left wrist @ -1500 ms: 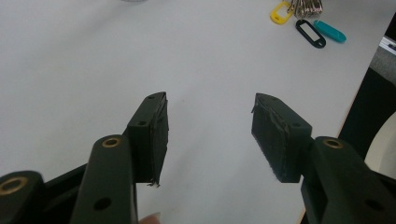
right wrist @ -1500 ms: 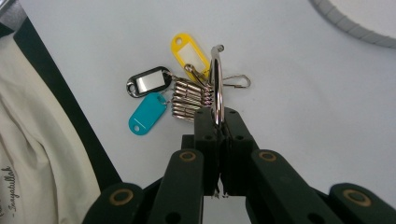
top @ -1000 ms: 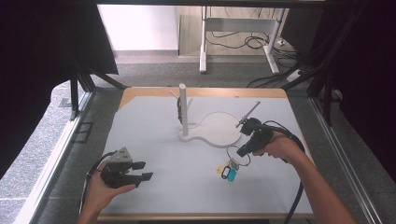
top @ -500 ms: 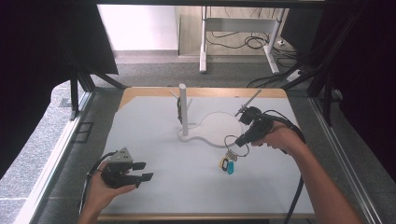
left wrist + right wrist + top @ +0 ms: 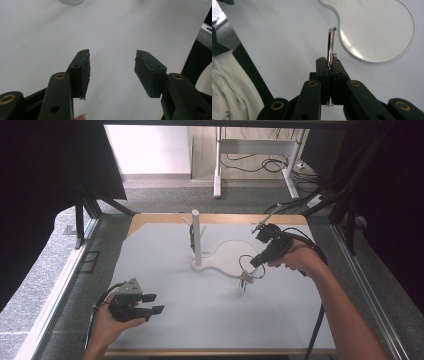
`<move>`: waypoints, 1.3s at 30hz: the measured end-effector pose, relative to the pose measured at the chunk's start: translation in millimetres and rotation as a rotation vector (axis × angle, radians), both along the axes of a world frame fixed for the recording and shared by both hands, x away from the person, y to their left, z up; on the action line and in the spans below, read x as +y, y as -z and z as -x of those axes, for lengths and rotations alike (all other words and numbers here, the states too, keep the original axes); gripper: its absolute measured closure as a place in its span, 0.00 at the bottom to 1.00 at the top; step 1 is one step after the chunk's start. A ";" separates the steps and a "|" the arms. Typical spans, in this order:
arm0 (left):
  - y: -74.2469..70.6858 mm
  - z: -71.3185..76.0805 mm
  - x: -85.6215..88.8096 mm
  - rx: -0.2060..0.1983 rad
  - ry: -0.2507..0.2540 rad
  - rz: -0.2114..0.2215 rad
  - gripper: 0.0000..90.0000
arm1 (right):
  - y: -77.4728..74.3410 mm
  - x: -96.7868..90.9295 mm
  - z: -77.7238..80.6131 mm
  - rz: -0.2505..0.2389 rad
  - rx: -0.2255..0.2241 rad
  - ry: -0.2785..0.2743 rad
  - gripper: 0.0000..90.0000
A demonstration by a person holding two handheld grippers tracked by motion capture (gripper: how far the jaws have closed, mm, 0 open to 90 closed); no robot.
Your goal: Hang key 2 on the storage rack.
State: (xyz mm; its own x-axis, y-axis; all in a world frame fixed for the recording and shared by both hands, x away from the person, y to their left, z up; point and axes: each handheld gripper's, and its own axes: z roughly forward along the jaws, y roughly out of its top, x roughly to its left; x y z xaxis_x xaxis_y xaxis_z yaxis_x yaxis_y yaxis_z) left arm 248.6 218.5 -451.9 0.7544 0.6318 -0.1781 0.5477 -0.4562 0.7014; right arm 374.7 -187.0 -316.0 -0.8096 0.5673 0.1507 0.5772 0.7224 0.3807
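Right gripper (image 5: 256, 261) is pinching the key ring (image 5: 330, 47), jaws clamped on its rim; keys (image 5: 244, 281) are dangling clear of the table (image 5: 175, 320). Pickup looks done. Left to do, likely: hanging it on the peg stand (image 5: 196, 237) at ten o'clock from the ring. Left gripper (image 5: 152, 303) is idling, jaws wide, holding nothing.

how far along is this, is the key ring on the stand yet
Not yet. Done: the right tongs are shut on the metal key ring and hold it off the table, its keys dangling below. In hand: the ring hangs over the edge of the white base plate, short of the upright post. Left, probably: hooking it on a peg of the post. The left tongs wait open and empty.
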 end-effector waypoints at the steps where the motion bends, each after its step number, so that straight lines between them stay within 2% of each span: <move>1: 0.0 0.1 -0.1 -0.001 -0.001 0.003 0.52 | -1.0 0.5 -1.0 0.002 -0.004 0.001 0.97; 15: -0.5 0.2 1.0 -0.002 -0.002 0.007 0.52 | -18.2 10.9 -15.1 0.016 -0.013 0.001 0.97; 26: -0.4 0.3 0.7 -0.002 0.002 0.007 0.52 | -23.6 21.4 -23.0 0.033 -0.021 0.001 0.97; 32: -1.0 0.4 1.8 -0.001 0.001 0.006 0.52 | -28.3 26.9 -29.6 0.018 -0.025 0.015 0.97; 39: -1.2 0.6 2.2 -0.003 0.001 0.010 0.52 | -29.1 32.9 -38.0 0.040 -0.027 0.026 0.97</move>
